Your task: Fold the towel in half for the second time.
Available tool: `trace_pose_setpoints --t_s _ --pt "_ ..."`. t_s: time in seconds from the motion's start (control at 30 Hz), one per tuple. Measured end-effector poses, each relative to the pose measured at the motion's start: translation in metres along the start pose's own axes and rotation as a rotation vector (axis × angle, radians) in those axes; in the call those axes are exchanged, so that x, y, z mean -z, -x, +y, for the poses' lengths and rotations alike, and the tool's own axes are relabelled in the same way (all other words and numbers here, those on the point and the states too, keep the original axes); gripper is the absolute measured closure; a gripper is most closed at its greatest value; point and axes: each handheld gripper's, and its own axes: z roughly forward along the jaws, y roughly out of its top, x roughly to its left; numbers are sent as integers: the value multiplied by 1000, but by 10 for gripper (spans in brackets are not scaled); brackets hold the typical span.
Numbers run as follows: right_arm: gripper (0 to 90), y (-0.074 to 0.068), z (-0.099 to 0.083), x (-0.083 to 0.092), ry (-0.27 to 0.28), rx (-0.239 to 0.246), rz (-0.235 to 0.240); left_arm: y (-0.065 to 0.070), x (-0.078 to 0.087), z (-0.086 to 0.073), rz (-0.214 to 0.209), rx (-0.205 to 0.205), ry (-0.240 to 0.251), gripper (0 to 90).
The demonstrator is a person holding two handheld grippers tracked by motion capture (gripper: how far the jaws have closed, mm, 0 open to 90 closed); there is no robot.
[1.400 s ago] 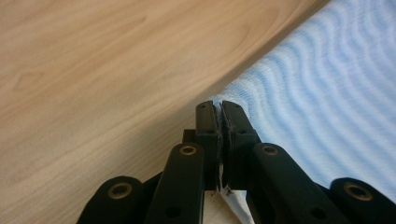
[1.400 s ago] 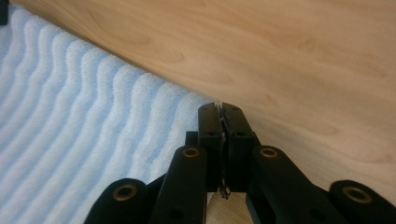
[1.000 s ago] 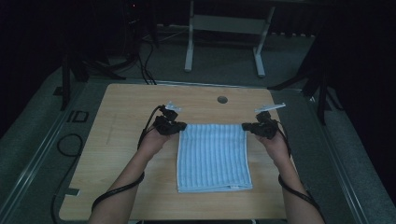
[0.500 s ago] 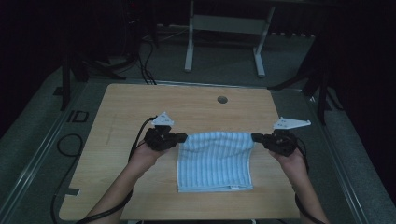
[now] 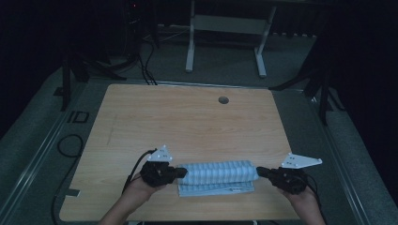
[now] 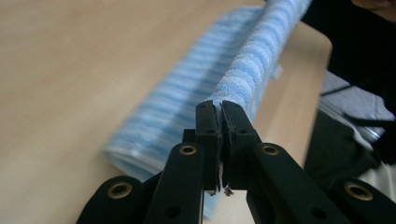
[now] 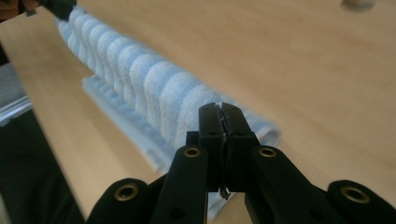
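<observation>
A blue and white striped towel (image 5: 217, 177) lies near the front edge of the wooden table (image 5: 187, 126), its far edge pulled toward the person and raised over the lower layer. My left gripper (image 5: 180, 173) is shut on the towel's left corner. My right gripper (image 5: 258, 172) is shut on its right corner. In the left gripper view the jaws pinch the striped towel (image 6: 252, 65), and the lifted fold stretches away between both hands. From the right gripper (image 7: 222, 109) the taut towel (image 7: 140, 79) runs toward the other gripper at top left.
A round cable hole (image 5: 223, 100) sits near the table's far edge. A white frame (image 5: 225, 28) stands on the floor behind the table. A black cable (image 5: 65, 145) loops on the floor at the left. The table's far half is bare wood.
Both grippers have pulled the towel's far edge toward the person, from the middle of the table to near its front edge. The towel now lies doubled over itself.
</observation>
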Motion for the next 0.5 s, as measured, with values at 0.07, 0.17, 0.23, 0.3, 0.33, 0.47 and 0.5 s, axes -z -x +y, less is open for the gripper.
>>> trace_pose_setpoints --t_s 0.07,0.17,0.23,0.3,0.33,0.47,0.5 --pt "881 -2 -12 -2 -26 -18 9 5 -5 -11 -22 6 -28 859" --pt "881 -4 -27 -6 -60 -45 30 7 -12 -23 -50 25 -50 857" --pt "880 -6 -36 -8 -80 -51 38 7 -18 -31 -59 25 -79 853" --pt "880 -7 -41 -8 -83 -62 46 8 -20 -34 -66 14 -91 844" --pt "879 -8 -45 -9 -85 -66 49 9 -23 -38 -74 11 -110 844" --pt "820 -9 -56 -6 -100 -106 48 13 -15 -35 -72 -12 -104 724" --pt "820 -9 -56 -6 -100 -106 48 13 -15 -35 -72 -12 -104 656"
